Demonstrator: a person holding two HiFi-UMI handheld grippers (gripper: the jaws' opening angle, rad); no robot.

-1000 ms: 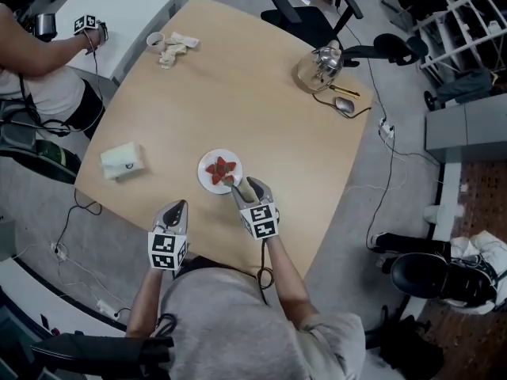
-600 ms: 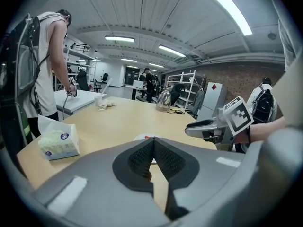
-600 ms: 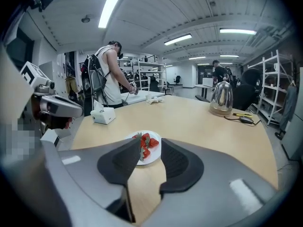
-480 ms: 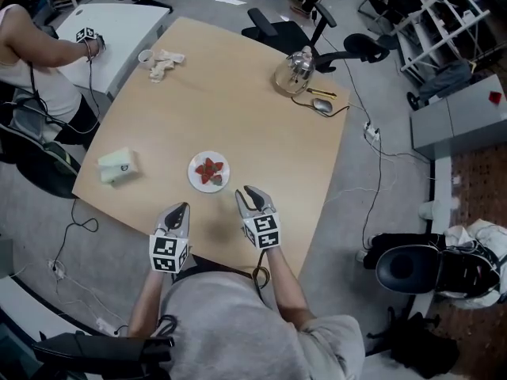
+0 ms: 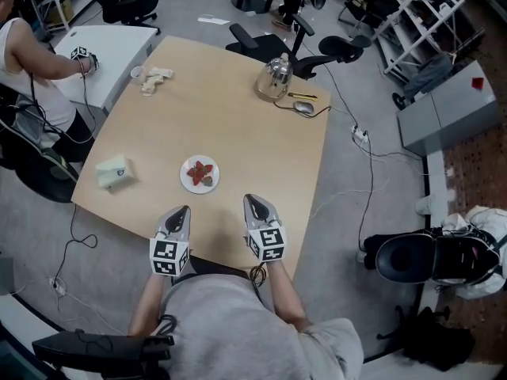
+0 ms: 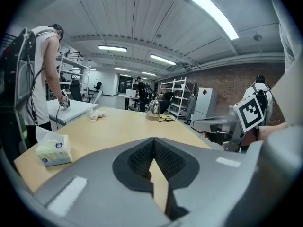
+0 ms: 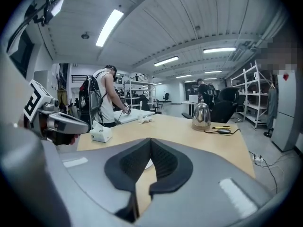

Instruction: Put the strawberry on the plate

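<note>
Red strawberries (image 5: 198,171) sit on small round white plate (image 5: 184,181), mid light-wood table (image 5: 238,125). In right gripper (image 5: 251,199) view, jaws hide most of plate. Empty left gripper (image 5: 184,210) pinched together; right gripper jaws just closed, nothing btwn.

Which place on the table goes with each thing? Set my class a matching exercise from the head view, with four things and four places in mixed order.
Things:
1 plate
2 tissue box
3 kettle
4 crumpled paper

Places:
A near left corner
B far left corner
C middle of the near half
D far edge, toward the right

Pairs: 1-C, 2-A, 3-D, 4-B
</note>
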